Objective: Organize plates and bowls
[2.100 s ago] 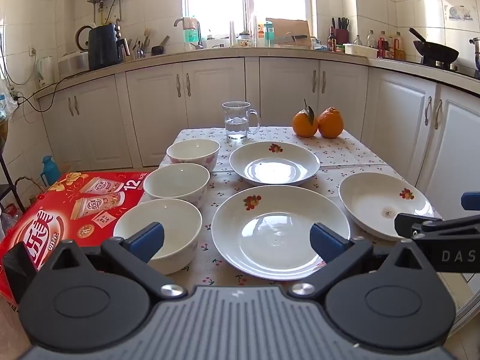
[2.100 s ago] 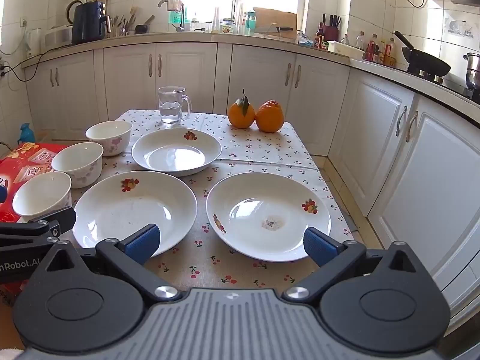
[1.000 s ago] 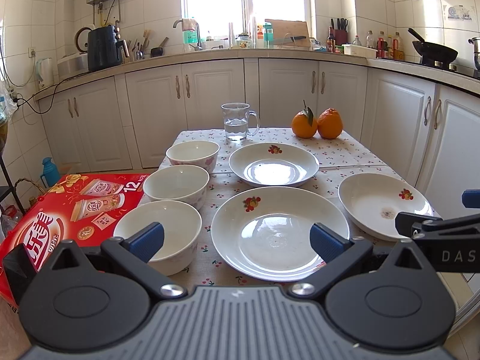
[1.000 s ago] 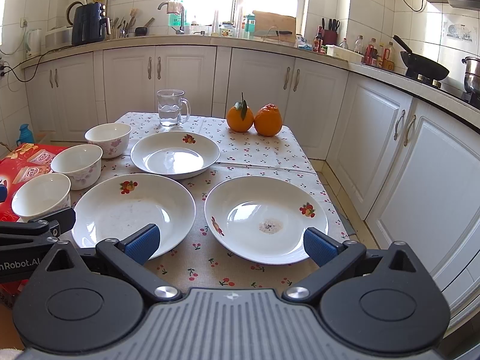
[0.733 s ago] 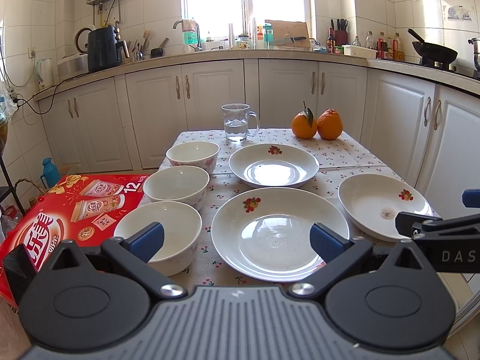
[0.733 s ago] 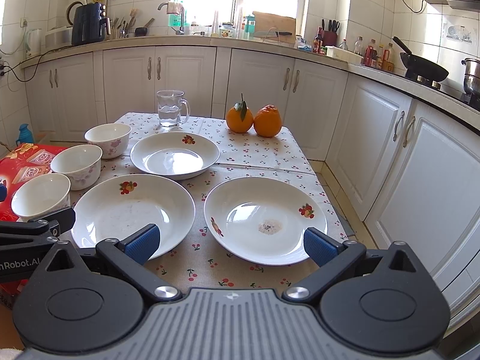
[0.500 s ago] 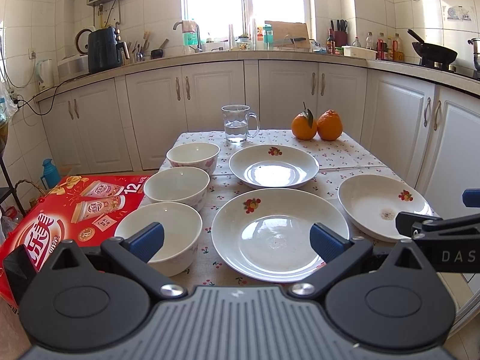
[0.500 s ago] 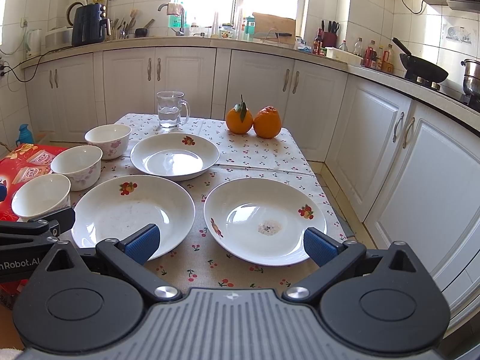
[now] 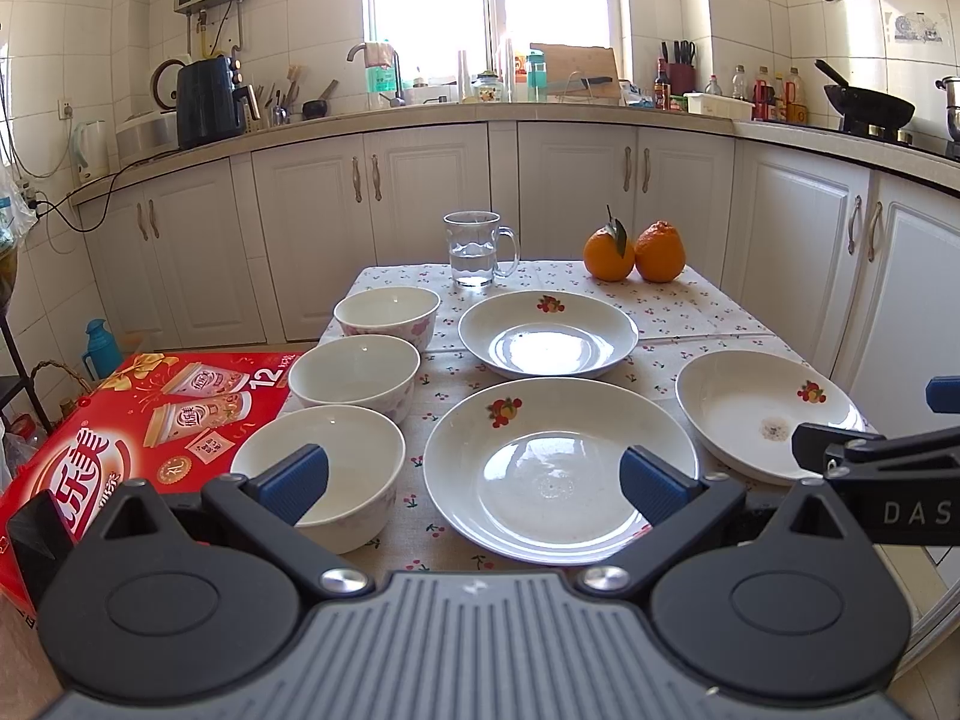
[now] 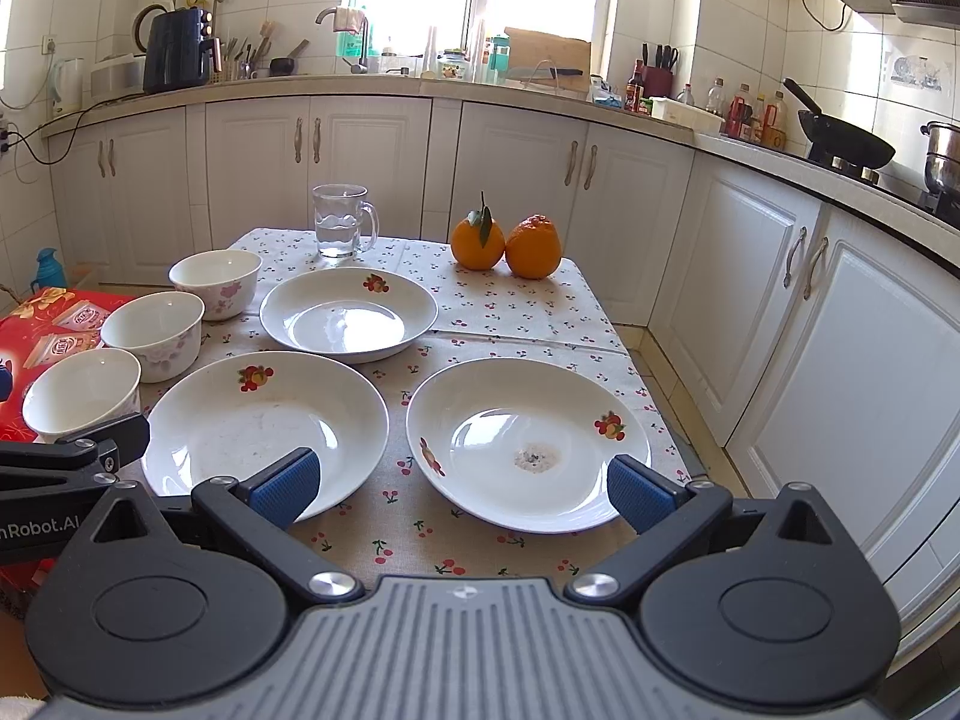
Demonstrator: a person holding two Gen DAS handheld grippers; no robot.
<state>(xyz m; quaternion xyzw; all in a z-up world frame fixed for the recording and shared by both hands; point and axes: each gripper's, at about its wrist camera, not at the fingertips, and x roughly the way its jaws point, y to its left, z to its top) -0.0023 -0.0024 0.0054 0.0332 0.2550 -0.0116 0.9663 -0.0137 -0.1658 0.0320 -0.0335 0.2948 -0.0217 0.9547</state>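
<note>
The left gripper [image 9: 474, 477] hangs over the near edge of the table [image 9: 690, 312], its blue-padded jaws spread wide and holding nothing. Between those jaws lies a large white plate with a fruit motif [image 9: 558, 468]; just outside the left jaw sits the nearest white porcelain bowl [image 9: 354, 456]. Two more white bowls with pink flowers [image 9: 354, 369] [image 9: 387, 315] line up beyond it, well ahead of the jaws. A second white fruit-motif plate [image 9: 547, 333] lies straight ahead past the first.

The right gripper [image 10: 461, 489] also has its jaws spread and empty. Ahead of and between them rests a third white plate with a greyish speck at its centre [image 10: 528, 441], near the table's right edge. Farther ahead stand a clear glass mug of water [image 10: 341, 229] and two oranges touching each other [image 10: 507, 243]. A red printed carton [image 9: 132, 426] lies left of the table.
</note>
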